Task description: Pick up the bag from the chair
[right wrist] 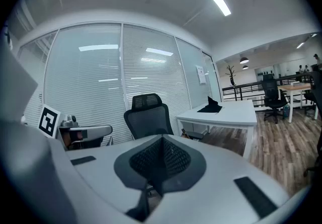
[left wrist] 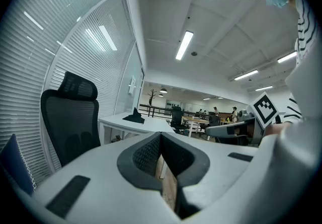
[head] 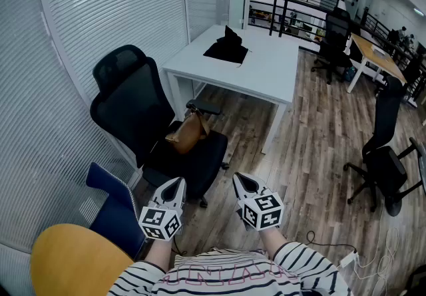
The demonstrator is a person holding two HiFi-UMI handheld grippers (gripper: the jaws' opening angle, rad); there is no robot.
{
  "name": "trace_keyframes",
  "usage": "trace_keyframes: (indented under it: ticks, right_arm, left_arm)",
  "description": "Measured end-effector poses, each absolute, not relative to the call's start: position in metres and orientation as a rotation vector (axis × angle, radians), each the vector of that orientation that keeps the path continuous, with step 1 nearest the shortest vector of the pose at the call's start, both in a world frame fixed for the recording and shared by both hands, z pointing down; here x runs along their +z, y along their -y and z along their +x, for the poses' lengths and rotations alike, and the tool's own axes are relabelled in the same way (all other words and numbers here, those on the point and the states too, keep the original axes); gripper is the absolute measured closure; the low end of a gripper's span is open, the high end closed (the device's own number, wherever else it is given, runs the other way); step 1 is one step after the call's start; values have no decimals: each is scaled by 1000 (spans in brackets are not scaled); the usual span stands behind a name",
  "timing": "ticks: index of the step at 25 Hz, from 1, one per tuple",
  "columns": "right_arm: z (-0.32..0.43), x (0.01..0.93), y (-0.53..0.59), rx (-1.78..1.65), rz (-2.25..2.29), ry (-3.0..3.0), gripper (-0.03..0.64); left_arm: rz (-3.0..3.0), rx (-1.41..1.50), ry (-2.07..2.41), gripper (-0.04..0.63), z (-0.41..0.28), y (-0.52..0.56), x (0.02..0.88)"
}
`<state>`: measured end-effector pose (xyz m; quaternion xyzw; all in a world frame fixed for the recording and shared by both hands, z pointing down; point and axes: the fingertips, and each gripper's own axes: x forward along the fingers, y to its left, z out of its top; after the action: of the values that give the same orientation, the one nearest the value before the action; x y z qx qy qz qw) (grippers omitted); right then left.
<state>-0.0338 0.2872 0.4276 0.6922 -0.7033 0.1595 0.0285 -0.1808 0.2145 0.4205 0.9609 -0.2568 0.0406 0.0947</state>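
A brown bag [head: 189,132] rests on the seat of a black mesh office chair [head: 132,105] beside the blinds in the head view. The chair [right wrist: 148,117] also shows in the right gripper view and the chair [left wrist: 70,117] in the left gripper view. My left gripper [head: 175,186] and right gripper [head: 241,181] hover side by side near my body, short of the chair and well apart from the bag. Both sets of jaws are closed together with nothing between them.
A white desk [head: 266,68] with a black cloth-like item [head: 227,47] stands behind the chair. A blue chair [head: 116,205] and a yellow round seat [head: 70,261] sit at lower left. More black office chairs [head: 386,155] stand at right on the wood floor; white cables [head: 373,248] lie at lower right.
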Motion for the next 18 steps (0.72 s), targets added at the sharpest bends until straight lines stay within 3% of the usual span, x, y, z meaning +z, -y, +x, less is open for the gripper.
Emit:
trace_keyframes:
  ticks: [12, 14, 16, 18]
  right_arm:
    - [-10, 433, -239, 482, 2136, 2249, 582]
    - [2, 436, -226, 506, 2131, 2276, 539]
    - [14, 441, -211, 542, 2084, 2307, 416]
    - [27, 446, -197, 569, 2026, 2335, 416]
  left_arm:
    - [2780, 36, 824, 565, -175, -178, 431]
    - [2759, 43, 854, 554, -170, -169, 433]
    - [2726, 47, 891, 447, -161, -158, 436]
    - [2692, 56, 932, 427, -148, -148, 439]
